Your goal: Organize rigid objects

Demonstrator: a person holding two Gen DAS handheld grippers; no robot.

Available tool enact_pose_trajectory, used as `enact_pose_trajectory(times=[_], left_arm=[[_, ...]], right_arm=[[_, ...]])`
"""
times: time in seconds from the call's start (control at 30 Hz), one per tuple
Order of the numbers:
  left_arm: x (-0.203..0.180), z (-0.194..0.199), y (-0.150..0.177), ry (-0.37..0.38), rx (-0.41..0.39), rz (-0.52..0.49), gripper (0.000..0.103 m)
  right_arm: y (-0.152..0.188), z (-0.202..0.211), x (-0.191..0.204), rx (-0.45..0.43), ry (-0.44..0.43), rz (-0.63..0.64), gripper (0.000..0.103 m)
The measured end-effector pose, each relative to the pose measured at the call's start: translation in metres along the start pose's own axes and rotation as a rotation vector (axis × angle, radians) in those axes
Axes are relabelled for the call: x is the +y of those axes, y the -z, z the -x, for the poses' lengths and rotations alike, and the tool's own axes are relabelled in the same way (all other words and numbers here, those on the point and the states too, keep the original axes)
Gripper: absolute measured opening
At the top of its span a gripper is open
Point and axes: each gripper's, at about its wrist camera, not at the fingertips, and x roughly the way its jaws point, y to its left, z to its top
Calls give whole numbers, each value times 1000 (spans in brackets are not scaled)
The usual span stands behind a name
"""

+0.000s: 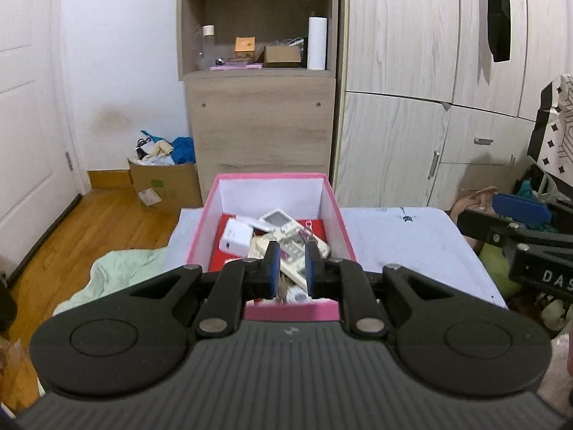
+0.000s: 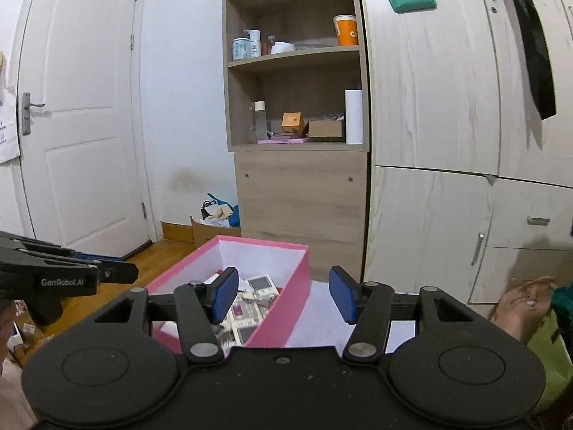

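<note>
A pink box (image 1: 333, 208) with white inner walls stands on a pale blue sheet. It holds several rigid items: a white charger block (image 1: 234, 238), a white handheld device with a screen (image 1: 279, 220) and cream remotes (image 1: 315, 245). My left gripper (image 1: 290, 263) hovers above the box's near end, its blue pads a narrow gap apart with nothing between them. My right gripper (image 2: 283, 292) is open and empty, right of and above the pink box (image 2: 290, 297). The right gripper also shows at the right edge of the left wrist view (image 1: 519, 229).
A wooden shelf unit (image 1: 258, 71) with a bottle, small boxes and a paper roll stands behind the box. White wardrobes (image 1: 429, 71) fill the right. A cardboard box of clothes (image 1: 164, 179) sits on the wood floor. A green cloth (image 1: 121, 272) lies left.
</note>
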Motion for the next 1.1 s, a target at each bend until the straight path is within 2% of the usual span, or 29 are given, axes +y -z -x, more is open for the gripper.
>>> enact_pose_trajectory(times=[0.17,0.27,0.3,0.4,0.6,0.63,0.67,0.8,0.87,0.93,1.03,1.1], left_arm=[[-8,-2,34,3,1,53,14],[-16,-8,53,-18,12,8,15],[-19,-10,57,-20,23,-11,17],[-18,-12,64,-9,36,-19,28],[-9,-6,68,-74,-7,-12,45],[-8,-6,69,-85,-10,-11,52],[-7,-6,69,-94,-12,-10,62],[-6,-6,72,-108,-13,-10,75],[-6,-7,73,-117,-15,-12,85],[-8,-6,73,-125,-25,-14,88],[-10,-2,74,-127,-53,-20,99],[-13,0,75,-132,-75,-27,101]], right_arm=[[28,11,2,8,43,-54,67],[43,15,6,14,50,-41,77],[46,14,4,25,31,-39,77],[52,18,-1,30,3,-45,79],[62,22,0,12,103,-12,101],[61,23,-2,3,100,-25,103],[61,25,-2,-9,101,-37,103],[62,22,-2,0,138,-37,103],[62,21,-1,6,138,-23,103],[63,21,1,8,136,-13,103],[64,22,1,9,142,-11,103],[64,22,1,12,144,-19,103]])
